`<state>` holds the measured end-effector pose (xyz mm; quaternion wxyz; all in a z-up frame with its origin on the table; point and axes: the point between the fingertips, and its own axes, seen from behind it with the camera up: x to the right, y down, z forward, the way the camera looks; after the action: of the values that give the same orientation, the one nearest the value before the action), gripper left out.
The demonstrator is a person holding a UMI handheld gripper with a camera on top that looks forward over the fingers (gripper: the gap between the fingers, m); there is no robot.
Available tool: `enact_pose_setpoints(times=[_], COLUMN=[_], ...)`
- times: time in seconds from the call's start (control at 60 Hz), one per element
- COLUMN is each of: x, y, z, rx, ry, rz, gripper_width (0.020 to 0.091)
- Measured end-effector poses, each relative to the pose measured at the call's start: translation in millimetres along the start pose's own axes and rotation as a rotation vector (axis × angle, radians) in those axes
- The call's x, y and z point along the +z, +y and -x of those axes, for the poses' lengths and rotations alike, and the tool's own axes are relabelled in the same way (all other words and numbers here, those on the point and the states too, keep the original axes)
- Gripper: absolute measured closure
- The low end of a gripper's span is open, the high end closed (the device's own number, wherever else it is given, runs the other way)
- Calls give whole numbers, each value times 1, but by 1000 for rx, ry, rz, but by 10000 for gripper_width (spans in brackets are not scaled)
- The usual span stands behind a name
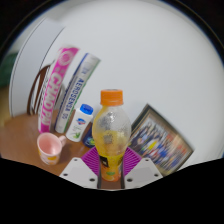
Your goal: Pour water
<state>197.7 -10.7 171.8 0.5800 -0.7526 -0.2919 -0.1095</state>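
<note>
We are looking along the claw at a clear plastic bottle with an orange cap and orange liquid in its lower half. The bottle is standing upright between the two fingers, and the purple pads are showing at either side of its base. Its foot is being cut off by the fingers, so we cannot tell for certain whether both pads are pressing on it or whether a gap remains; the fingers are sitting narrow about it.

Left of the bottle, a pink cup is resting on the wooden table, its mouth open toward us. Behind the bottle and slightly left, a small white bottle with a blue cap is standing, partly hidden. Farther behind and left, two tall packets are leaning against the white wall: a pink one and a white one. Both carry print that we cannot make out. Right of the bottle, a colourful printed box is lying tilted, its writing too small to read.
</note>
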Motion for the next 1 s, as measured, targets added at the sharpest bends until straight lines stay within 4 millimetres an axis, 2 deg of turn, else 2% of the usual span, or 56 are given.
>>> enact_pose_setpoints(times=[0.083,0.167,0.317,0.417,0.45,0.467,0.55,0.6,0.617,0.683,0.767,0.833,0.883,0.933,1.0], x=[7,14,37,46,49,49,49,48,47,48,45,36,25,10,-17], y=[28,54,97,117,123,127,126,126,126,127,133,136,136,135,133], z=[12,31,58,74,78,80,79,79,79,77,79,81,77,70,63], rx=[246,390,465,538,551,551,546,547,550,562,558,558,559,553,544], ry=[-72,-122,-176,-202,-206,-206,-191,-179,-177,-176,-180,-184,-166,-134,-96], rz=[28,44,51,64,68,68,6,-4,-4,6,63,107,138,160,203], gripper_width=[851,850,849,849,844,817,829,798,760,703,555,229,281,233,250])
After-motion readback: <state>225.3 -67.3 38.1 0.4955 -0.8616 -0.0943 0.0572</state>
